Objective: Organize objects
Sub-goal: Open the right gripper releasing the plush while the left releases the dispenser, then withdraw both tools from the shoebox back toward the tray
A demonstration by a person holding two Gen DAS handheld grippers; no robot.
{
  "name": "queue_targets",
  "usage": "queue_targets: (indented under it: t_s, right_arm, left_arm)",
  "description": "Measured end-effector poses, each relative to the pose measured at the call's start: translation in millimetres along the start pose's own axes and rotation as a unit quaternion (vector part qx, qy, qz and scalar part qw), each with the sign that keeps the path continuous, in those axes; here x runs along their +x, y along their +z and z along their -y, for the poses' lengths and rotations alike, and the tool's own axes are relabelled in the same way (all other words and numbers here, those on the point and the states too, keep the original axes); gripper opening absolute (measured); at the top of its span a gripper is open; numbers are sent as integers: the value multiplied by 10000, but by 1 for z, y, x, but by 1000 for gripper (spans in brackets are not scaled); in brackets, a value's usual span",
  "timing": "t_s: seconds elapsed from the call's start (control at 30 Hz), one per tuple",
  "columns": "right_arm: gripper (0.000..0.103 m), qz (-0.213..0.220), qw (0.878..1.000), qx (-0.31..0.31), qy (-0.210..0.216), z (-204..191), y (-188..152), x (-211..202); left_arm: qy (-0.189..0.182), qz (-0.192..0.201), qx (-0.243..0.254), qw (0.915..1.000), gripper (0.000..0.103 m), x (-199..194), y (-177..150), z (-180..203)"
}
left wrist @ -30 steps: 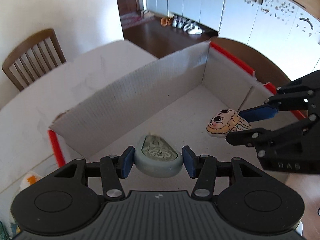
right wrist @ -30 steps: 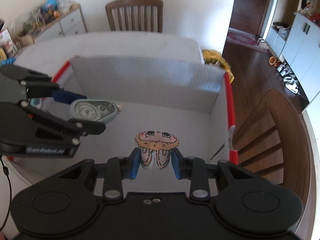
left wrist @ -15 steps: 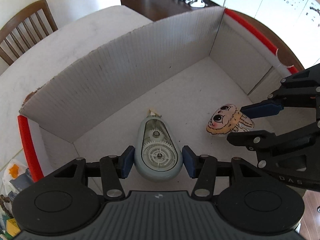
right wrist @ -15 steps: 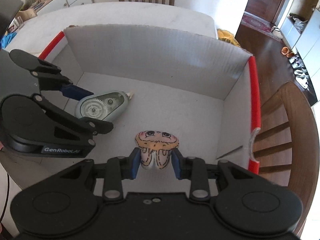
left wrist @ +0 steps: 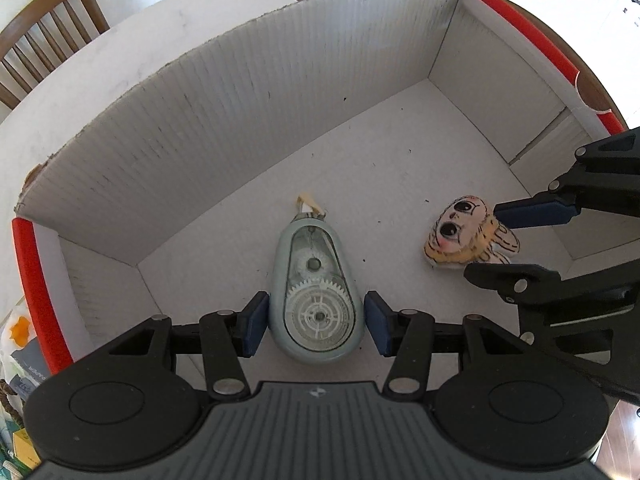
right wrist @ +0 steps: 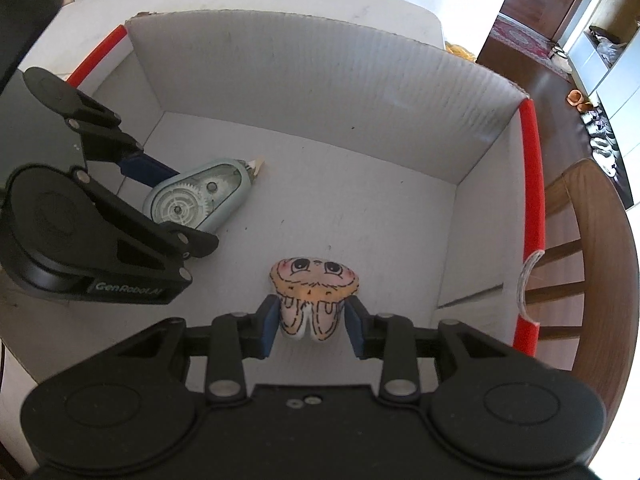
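Note:
A pale blue correction tape dispenser (left wrist: 314, 304) (right wrist: 200, 200) lies flat on the floor of a white cardboard box (left wrist: 240, 120) (right wrist: 320, 80). My left gripper (left wrist: 316, 322) (right wrist: 194, 208) is shut on its wide end. To its right a small cartoon-face toy (left wrist: 464, 236) (right wrist: 314, 284) rests on the box floor. My right gripper (right wrist: 312, 326) (left wrist: 484, 240) straddles the toy's lower half. Its jaws are opening, and a thin gap shows at the right pad. Both grippers point steeply down into the box.
The box has red tape (right wrist: 532, 200) (left wrist: 28, 280) along two rims and stands on a white table (left wrist: 120, 40). Wooden chairs (left wrist: 36, 40) (right wrist: 580, 240) flank the table. Clutter (left wrist: 16, 340) lies outside the box's left wall.
Both grippers sank into the box and tipped further down. The dispenser and the toy now rest on the floor. The right gripper's pads have spread slightly off the toy.

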State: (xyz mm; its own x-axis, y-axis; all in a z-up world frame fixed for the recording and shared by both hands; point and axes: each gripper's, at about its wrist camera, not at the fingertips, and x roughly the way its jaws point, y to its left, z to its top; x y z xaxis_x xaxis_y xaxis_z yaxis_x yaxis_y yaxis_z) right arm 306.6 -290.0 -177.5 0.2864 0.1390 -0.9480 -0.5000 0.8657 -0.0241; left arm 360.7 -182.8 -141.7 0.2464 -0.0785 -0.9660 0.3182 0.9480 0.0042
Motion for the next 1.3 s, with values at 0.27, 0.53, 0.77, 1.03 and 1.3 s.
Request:
queue_targets:
  t_s: [0.27,0.53,0.77,1.03,1.3]
  right_arm:
    - [53,100,9999,-22,24,-2,-2,-4]
    - [60,425,9990,101,97,-4,-6,-23]
    - [61,697,9973,172,160,-7,-12,-45]
    - [62,1113,9931,275,240,-13,-22,-78]
    - [62,1596,9859,361,362,-36,-31,-109]
  left_arm:
    - [17,90,-31,10000,53,1,-3,-5]
    - [-69,415,-158,9990,53,-22,-14,-9]
    - [-212,825,-211,9961,53,-52,-30,-13]
    - [-310,1340,-375,9898,53,-98,-54,-29]
    - [-329,1809,-591,9812,53,-140,-93,-58]
